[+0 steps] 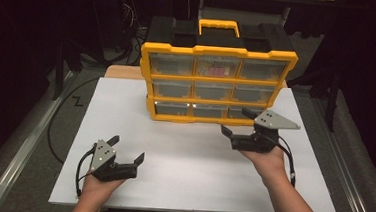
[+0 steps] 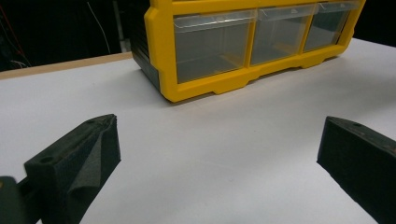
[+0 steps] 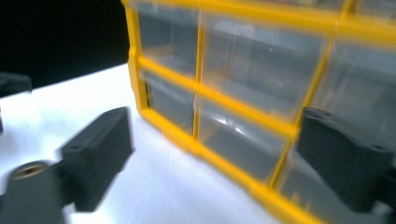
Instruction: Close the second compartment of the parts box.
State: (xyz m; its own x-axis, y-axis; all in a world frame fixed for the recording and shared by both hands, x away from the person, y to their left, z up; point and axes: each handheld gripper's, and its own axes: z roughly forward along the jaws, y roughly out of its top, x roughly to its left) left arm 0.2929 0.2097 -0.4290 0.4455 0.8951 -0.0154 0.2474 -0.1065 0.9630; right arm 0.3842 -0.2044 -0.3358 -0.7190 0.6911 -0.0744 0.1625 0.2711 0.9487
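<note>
Right tongs (image 1: 238, 123) spread wide, nothing between the jaws, sitting right of centre in the high view just in front of the yellow drawer organizer's (image 1: 216, 83) bottom row. In the right gripper view the organizer (image 3: 243, 107) looms close, jaws framing the lower clear drawers (image 3: 243, 140); picture is blurred, so I can't tell whether a jaw tip touches the frame.

Left tongs (image 1: 128, 149) also released, empty, lower left of the high view, well apart from the organizer and resting low over the white desk (image 1: 187, 161). Left gripper view: organizer (image 2: 243, 46) at top centre, bare desk (image 2: 210, 154) between the jaws.

Organizer stands upright at upper centre of the high view, near the desk's far edge, handle on top. All nine drawers look shut.

Progress, my read: approach only. Nothing pulled out, nothing gripped. Left to do: close on a bottom-row drawer front at right, draw it out. Left hand looks idle, maybe there to brace the case.
</note>
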